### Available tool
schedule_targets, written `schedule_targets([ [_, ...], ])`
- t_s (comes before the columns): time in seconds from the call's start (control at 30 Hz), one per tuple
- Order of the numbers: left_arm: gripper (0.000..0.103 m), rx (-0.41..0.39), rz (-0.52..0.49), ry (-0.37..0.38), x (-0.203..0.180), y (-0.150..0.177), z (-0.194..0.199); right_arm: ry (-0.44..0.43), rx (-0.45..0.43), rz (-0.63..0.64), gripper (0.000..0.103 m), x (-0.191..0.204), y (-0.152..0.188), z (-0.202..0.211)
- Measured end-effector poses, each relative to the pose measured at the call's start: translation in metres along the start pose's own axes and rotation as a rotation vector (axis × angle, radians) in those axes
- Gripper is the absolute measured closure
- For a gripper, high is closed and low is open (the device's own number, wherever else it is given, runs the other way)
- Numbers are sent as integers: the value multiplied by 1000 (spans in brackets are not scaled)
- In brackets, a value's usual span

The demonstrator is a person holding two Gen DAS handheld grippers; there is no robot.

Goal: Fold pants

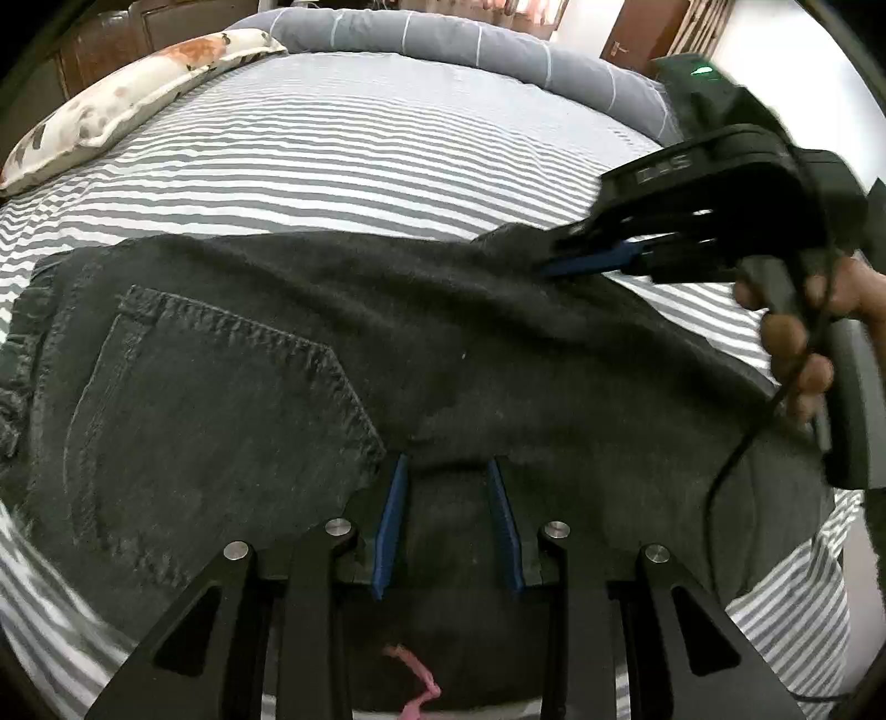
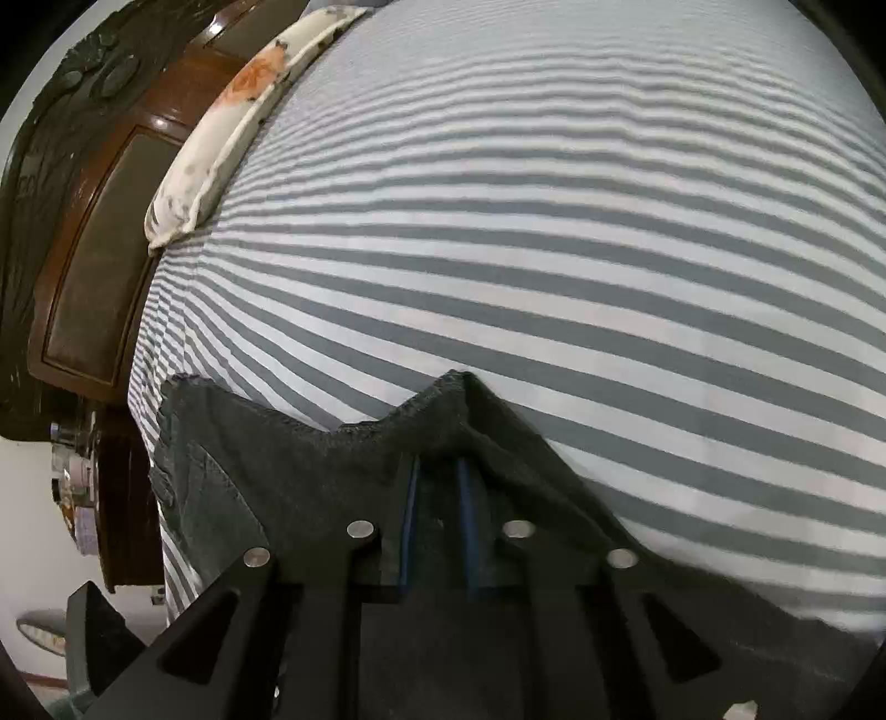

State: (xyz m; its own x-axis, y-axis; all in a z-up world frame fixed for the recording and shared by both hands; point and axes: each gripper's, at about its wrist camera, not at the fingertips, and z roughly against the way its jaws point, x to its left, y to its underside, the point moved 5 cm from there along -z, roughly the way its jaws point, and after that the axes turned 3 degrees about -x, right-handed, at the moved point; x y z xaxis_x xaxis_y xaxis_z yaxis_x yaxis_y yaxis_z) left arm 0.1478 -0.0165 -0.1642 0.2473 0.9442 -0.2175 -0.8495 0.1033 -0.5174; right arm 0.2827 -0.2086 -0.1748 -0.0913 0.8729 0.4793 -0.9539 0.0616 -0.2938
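Note:
Dark grey jeans [image 1: 288, 360] lie on the striped bed sheet [image 1: 332, 155], back pocket [image 1: 210, 399] facing up at the left. My left gripper [image 1: 448, 471] holds the near edge of the fabric between its blue pads. My right gripper [image 1: 559, 260] comes in from the right, shut on a raised fold at the far edge. In the right wrist view the jeans [image 2: 310, 465] drape over the right gripper [image 2: 440, 471], whose pads pinch the cloth, lifting a peak [image 2: 459, 382].
A floral pillow [image 1: 127, 105] lies at the far left, and it also shows in the right wrist view [image 2: 232, 122]. A grey bolster [image 1: 443, 39] runs along the far edge. A wooden headboard [image 2: 94, 260] stands left. A pink string [image 1: 415, 681] lies near my left gripper.

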Motion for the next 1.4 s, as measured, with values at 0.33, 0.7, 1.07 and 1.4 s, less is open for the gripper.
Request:
schedule_targets([
  [0.33,71,17,-13,-64,4,16,8,57,-157,-242,61,-78,122,117],
  [0.7,67,12,18,-107,-2,31,23,52,-402,-714,61,-222,275,225],
  [1.07,62,38,-154,-93,-53,26,37,-121,-462,-931,61,-275,328,204],
  [1.4,55,89,-372,-6,-136,19,17,-169,-605,-1005,72,-317,323,212],
])
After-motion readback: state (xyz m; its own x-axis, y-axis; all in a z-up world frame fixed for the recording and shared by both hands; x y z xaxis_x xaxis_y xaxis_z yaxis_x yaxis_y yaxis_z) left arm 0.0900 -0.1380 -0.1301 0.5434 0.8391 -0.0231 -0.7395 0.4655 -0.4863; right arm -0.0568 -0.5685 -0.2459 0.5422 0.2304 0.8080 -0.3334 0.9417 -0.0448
